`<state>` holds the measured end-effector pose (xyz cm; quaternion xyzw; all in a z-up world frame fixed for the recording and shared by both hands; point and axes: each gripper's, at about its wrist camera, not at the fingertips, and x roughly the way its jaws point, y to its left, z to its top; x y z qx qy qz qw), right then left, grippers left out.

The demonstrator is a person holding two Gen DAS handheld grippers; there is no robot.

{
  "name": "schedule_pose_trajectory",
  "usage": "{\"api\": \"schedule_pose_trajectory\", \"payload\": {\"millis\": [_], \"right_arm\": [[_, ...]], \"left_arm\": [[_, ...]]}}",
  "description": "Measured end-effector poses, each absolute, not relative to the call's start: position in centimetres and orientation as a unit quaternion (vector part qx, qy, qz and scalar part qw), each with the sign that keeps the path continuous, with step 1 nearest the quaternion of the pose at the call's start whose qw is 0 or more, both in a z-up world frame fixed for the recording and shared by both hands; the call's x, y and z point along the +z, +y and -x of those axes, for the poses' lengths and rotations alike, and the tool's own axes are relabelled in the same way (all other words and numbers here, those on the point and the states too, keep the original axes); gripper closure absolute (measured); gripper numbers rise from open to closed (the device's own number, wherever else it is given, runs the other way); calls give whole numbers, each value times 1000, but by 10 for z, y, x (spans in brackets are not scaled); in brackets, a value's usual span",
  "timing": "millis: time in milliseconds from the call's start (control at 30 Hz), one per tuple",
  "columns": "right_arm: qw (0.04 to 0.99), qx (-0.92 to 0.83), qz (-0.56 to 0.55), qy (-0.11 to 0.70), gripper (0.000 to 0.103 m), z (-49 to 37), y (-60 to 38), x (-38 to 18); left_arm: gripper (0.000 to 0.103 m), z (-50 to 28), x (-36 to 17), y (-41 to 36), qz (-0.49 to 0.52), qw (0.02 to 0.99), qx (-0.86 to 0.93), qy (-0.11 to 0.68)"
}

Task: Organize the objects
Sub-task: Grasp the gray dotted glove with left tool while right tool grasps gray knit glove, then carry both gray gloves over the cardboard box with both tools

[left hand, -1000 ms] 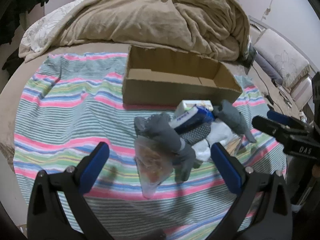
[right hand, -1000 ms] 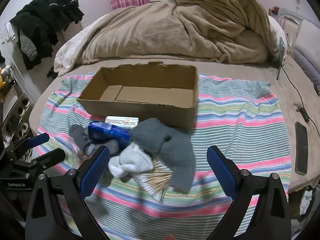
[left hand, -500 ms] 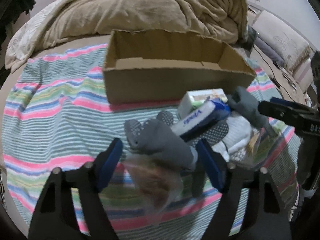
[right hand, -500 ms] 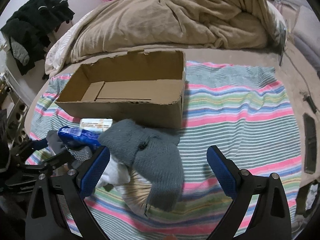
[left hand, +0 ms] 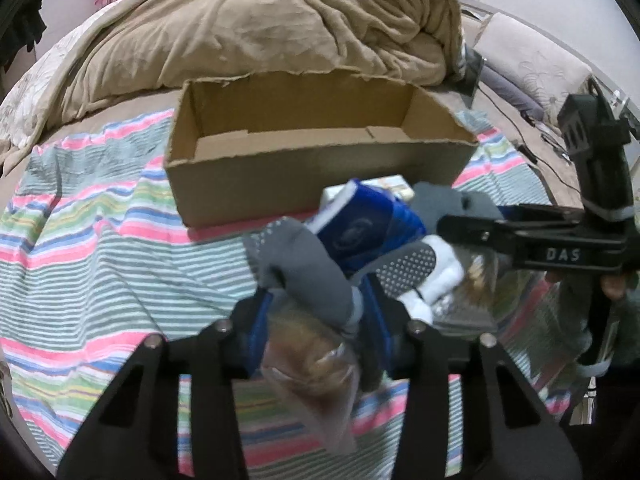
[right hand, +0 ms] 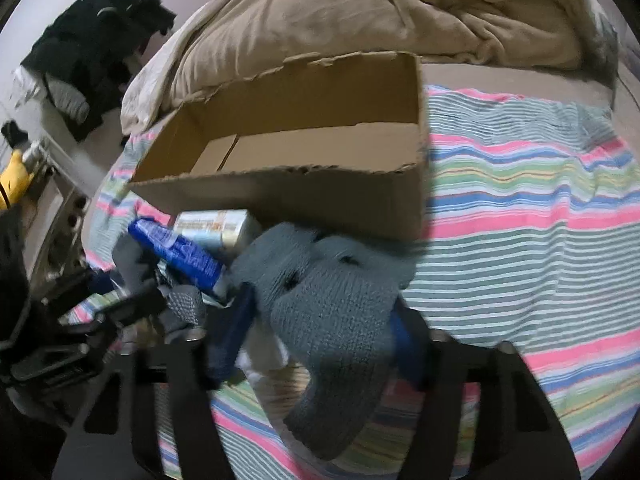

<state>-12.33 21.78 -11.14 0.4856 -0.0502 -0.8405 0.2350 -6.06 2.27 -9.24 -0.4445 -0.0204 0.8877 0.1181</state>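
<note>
On the bed (left hand: 132,144), under one rumpled tan duvet (left hand: 280,28), lies one striped blanket (left hand: 88,248), and on it stands one open cardboard box (left hand: 256,172) with nothing visible inside. Just in front of the box sits the pile of loose things, touching its near wall.

Counted, the pile holds one blue-grey knitted sock (right hand: 332,312), one darker grey sock (left hand: 308,272) with a dotted sole (a second dotted sole (left hand: 404,268) shows beside it), one white sock (left hand: 444,276), one blue packet (left hand: 368,228), one small pale carton (right hand: 216,226) behind it, and one clear plastic bag (left hand: 320,364) with brownish contents.

The left hand-held gripper (left hand: 316,320) has its blue pads drawn close on either side of the darker grey sock and the top of the clear bag, clamped on that sock. The right hand-held gripper (right hand: 324,344) has its pads pressed into the blue-grey knitted sock, squeezing it from both sides; the sock's lower end hangs between the arms.
</note>
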Motion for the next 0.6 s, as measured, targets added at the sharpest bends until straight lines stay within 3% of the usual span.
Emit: {"api": "schedule_pose_trajectory", "payload": {"millis": [133,300,600], "right_arm": [[235,-850,-469,-43,53,117,220,-100],[225,-864,-447,-44,53,107,230,-80],[235,-877,-417,-39,53,90,237,-47]], "left_arm": [[66,55,-85,21,435,127,891,-31],[74,49,-75,17,420,135,896,-50],[79,43,-67,15,413,143,897,-65]]}}
